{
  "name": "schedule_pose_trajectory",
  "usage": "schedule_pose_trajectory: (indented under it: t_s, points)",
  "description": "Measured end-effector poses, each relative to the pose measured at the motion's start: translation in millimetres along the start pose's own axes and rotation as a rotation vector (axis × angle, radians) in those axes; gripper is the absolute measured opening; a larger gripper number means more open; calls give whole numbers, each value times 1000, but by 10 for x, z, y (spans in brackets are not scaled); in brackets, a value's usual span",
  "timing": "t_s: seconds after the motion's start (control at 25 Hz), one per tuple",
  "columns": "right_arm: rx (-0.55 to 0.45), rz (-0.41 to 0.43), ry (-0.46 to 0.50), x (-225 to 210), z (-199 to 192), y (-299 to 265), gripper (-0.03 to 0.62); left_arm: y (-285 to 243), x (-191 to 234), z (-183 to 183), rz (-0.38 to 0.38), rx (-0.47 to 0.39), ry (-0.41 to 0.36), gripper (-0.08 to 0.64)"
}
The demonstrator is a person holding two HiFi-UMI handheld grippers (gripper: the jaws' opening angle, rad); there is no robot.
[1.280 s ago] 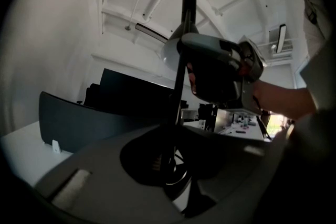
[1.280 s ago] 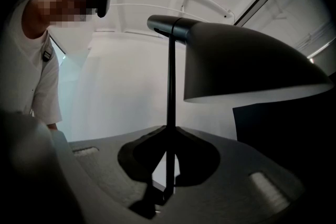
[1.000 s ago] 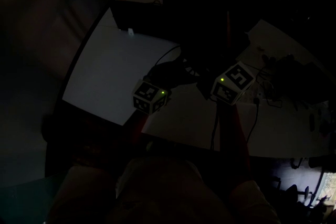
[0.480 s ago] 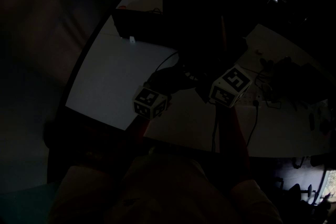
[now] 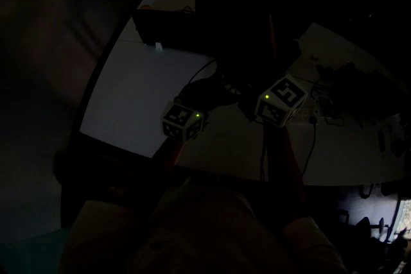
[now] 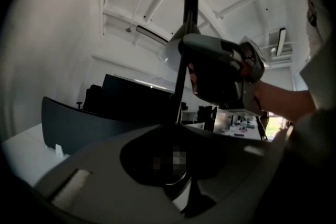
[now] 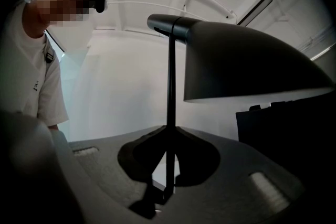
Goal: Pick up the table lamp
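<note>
Table lamp (image 7: pixel 170 86) nearly vanishes in the dim head view. Only two marker cubes (image 5: pixel 183 122) above the white table (image 5: pixel 128 93) read clearly, and I cannot tell whether its base rests there. In the left gripper view, the left gripper (image 6: pixel 176 131) pinches the thin stem (image 6: pixel 184 60) low down, probably to steady it, with its tips lost in shadow. In the right gripper view, the right gripper (image 7: pixel 169 131) clamps the stem narrowly beneath the shade (image 7: pixel 247 65), likely for lifting.
</note>
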State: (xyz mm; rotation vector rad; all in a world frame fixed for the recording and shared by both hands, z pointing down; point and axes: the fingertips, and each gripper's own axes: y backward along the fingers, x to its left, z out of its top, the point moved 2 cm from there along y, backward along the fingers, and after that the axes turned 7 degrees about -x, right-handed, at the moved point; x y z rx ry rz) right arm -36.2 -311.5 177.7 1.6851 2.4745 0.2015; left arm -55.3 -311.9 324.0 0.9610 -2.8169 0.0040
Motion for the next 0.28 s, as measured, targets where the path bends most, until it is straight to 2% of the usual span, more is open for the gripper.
schedule_pose_trajectory:
  t_s: [0.28]
  points:
    - [4, 3, 24, -19, -100, -25, 34, -12, 60, 6, -20, -10, 3, 67]
